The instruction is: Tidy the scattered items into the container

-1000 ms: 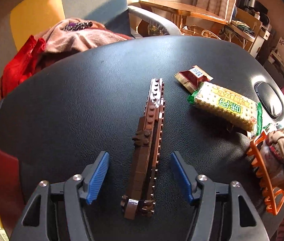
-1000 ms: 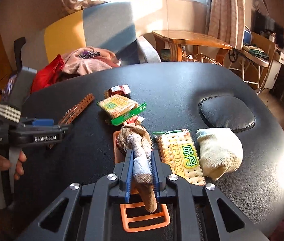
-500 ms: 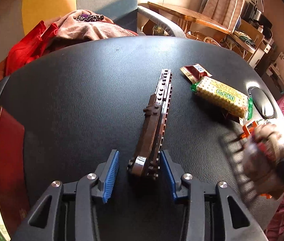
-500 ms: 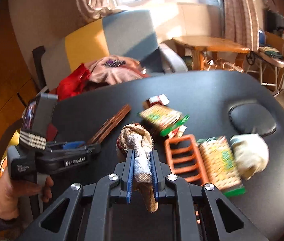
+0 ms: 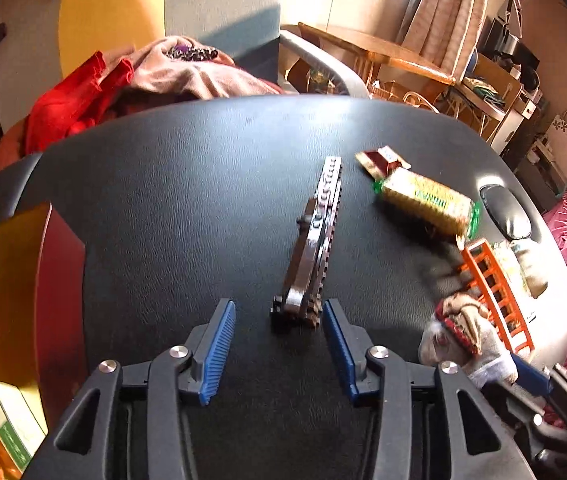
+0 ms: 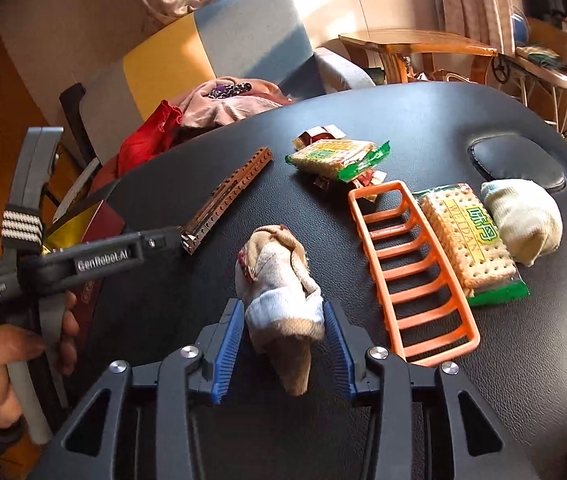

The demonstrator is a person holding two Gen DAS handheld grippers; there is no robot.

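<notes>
Left gripper [image 5: 279,350]: wide open, holding nothing; brick strip's near end between the blue pads [image 5: 217,354], closer to the right pad, contact not clear.
Right gripper [image 6: 281,344]: open, jaws apart; sock between the pads, cuff close against both, contact uncertain.
Brick strip [image 5: 315,240]: brown, long, flat on the table, running away from the left gripper.
Sock [image 6: 279,284]: grey and tan, bundled, on or just above the table; toe hanging down between the jaws.
Table [image 6: 423,128]: black, padded.
Rack [image 6: 411,268]: orange, slatted, lying flat just right of the sock.
Cracker pack [image 6: 467,240]: touching the rack's right side.
Second cracker pack [image 6: 335,154]: further back, over small wrappers.
White sock [image 6: 523,224]: rolled, beside the near cracker pack.
Box [image 5: 11,280]: gold-lined, red-sided, at the table's left edge; cartons inside.
Hand [image 6: 3,348]: gripping the left gripper's handle.
</notes>
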